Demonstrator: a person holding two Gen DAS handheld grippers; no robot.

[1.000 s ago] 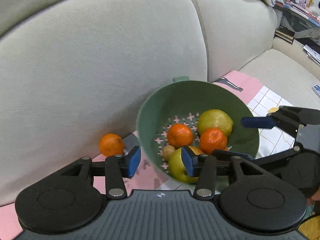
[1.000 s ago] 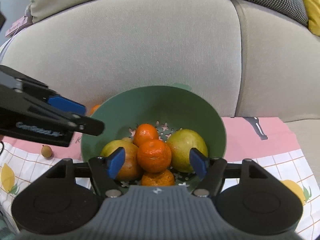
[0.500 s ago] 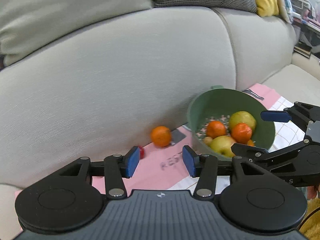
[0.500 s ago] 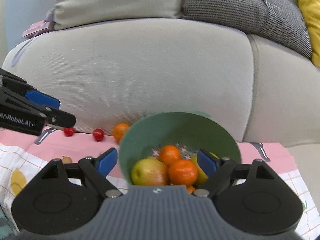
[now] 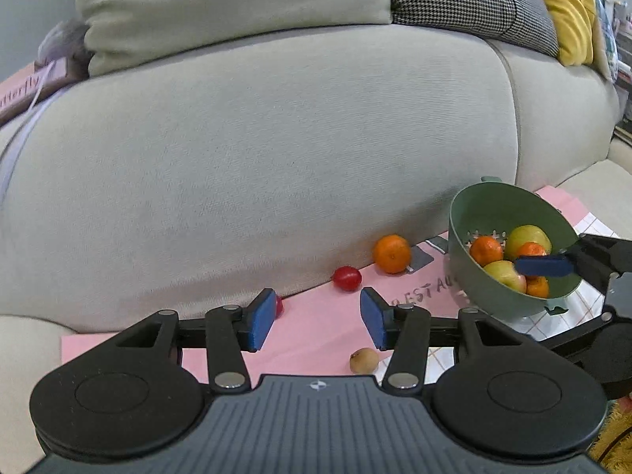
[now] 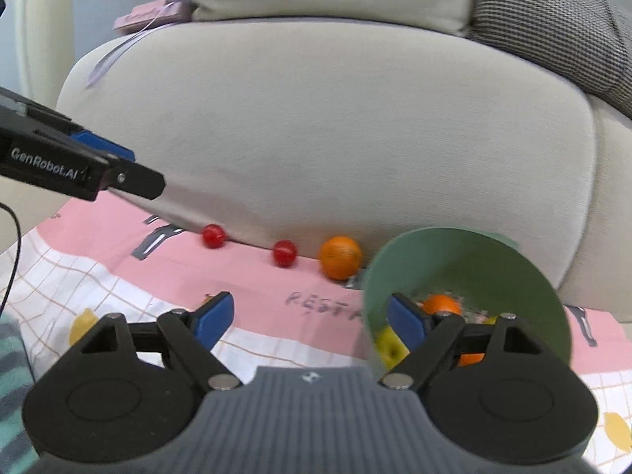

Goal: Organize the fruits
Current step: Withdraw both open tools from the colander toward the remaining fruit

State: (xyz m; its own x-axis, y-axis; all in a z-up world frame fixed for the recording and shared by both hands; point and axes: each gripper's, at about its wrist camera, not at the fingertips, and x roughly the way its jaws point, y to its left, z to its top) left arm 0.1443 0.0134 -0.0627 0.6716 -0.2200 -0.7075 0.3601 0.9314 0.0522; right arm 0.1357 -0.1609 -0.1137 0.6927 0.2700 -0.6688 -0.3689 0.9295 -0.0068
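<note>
A green colander [image 5: 486, 213] [image 6: 466, 260] holds several oranges and green apples. It stands on a pink and checked cloth [image 5: 316, 335] [image 6: 118, 237] against the sofa. A loose orange [image 5: 392, 253] [image 6: 340, 257], two red cherry tomatoes [image 5: 347, 277] [image 6: 285, 253] [image 6: 213, 235] and a small brown fruit [image 5: 363, 360] lie on the cloth. My left gripper [image 5: 316, 318] is open and empty above the cloth, near the tomatoes. My right gripper [image 6: 310, 322] is open and empty, its right finger [image 6: 407, 326] in front of the colander's left rim.
The beige sofa front [image 5: 276, 150] rises just behind the fruit. Cushions [image 5: 237, 8] lie on top, with a pink book [image 5: 27, 87] at the left. A striped teal cloth [image 6: 12, 375] is at the near left.
Both grippers have pulled back and swung left away from the colander. The loose orange, tomatoes and small brown fruit have come into view. Both stay open.
</note>
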